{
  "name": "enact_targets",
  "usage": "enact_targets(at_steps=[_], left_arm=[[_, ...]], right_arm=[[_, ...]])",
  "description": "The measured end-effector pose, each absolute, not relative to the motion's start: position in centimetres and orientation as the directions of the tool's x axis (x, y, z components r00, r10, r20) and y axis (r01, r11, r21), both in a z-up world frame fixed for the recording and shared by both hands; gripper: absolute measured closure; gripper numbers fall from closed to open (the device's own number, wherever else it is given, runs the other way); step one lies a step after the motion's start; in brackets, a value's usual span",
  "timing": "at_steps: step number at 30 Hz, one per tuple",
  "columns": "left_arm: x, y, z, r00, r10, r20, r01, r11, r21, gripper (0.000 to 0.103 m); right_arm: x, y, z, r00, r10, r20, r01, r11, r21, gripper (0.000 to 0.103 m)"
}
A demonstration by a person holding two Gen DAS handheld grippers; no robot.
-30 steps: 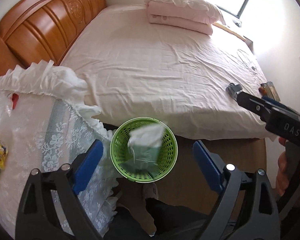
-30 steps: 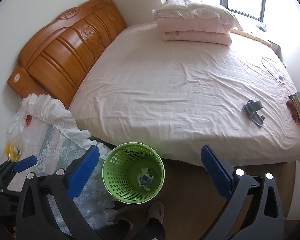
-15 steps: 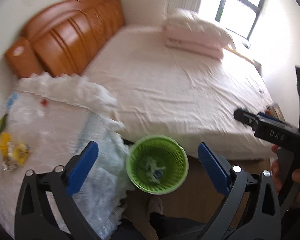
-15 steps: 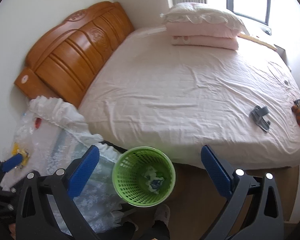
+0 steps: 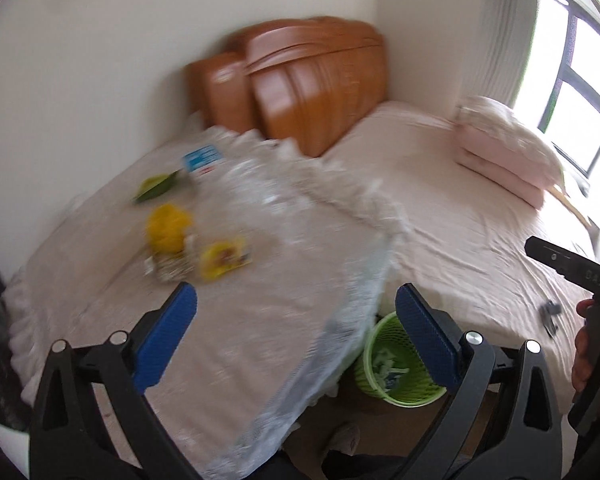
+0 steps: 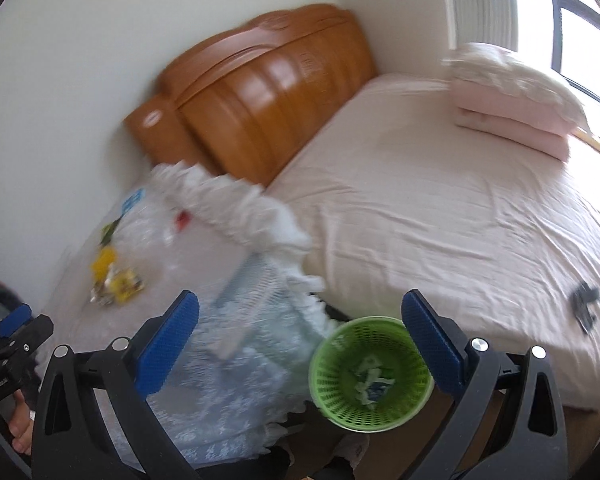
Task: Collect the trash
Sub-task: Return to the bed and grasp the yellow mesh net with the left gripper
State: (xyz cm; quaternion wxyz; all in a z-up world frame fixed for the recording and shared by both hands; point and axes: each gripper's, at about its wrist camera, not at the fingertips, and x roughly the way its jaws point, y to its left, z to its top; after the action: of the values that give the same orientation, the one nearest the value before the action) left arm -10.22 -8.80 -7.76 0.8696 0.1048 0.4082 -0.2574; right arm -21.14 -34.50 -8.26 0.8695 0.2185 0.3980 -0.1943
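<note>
My left gripper (image 5: 296,292) hangs open and empty over the lace-covered table (image 5: 240,344). Ahead of it lie yellow wrappers (image 5: 224,258), a yellow lump (image 5: 166,228), a green wrapper (image 5: 156,186) and clear plastic with a blue label (image 5: 204,158). The green basket (image 5: 412,398) stands on the floor by the table's corner, with paper scraps inside. My right gripper (image 6: 300,298) is open and empty above the table edge, the green basket (image 6: 340,412) just under its right finger. The yellow wrappers (image 6: 118,280) lie to its far left. All is blurred.
A large bed (image 6: 440,200) with a pink sheet fills the right, with a wooden headboard (image 6: 260,100) and stacked pillows (image 6: 512,88). A small dark grey object (image 6: 584,304) lies on the bed. A hand holds the other gripper (image 5: 572,276) at the right edge.
A white tissue fell into the basket. Both views then swung left and up, away from the basket toward the table with the wrappers. The left jaws spread a little wider.
</note>
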Motion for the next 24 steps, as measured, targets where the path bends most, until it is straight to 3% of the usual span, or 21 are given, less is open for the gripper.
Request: enact_targets(at_steps=[12, 19, 24], left_arm=[[-1.6, -1.2, -11.2, 0.576, -0.234, -0.783, 0.374, 0.928, -0.003, 0.008], [7.0, 0.5, -14.4, 0.511, -0.245, -0.824, 0.328, 0.942, -0.076, 0.008], [12.2, -1.5, -17.2, 0.436, -0.244, -0.866, 0.325, 0.940, -0.102, 0.015]], right_arm=[[-14.8, -28.0, -9.5, 0.587, -0.061, -0.807, 0.381, 0.901, 0.208, 0.002], [-14.2, -26.5, -11.2, 0.541, -0.045, -0.840, 0.403, 0.890, 0.212, 0.002], [-13.9, -25.9, -12.3, 0.511, -0.038, -0.859, 0.421, 0.882, 0.212, 0.002]])
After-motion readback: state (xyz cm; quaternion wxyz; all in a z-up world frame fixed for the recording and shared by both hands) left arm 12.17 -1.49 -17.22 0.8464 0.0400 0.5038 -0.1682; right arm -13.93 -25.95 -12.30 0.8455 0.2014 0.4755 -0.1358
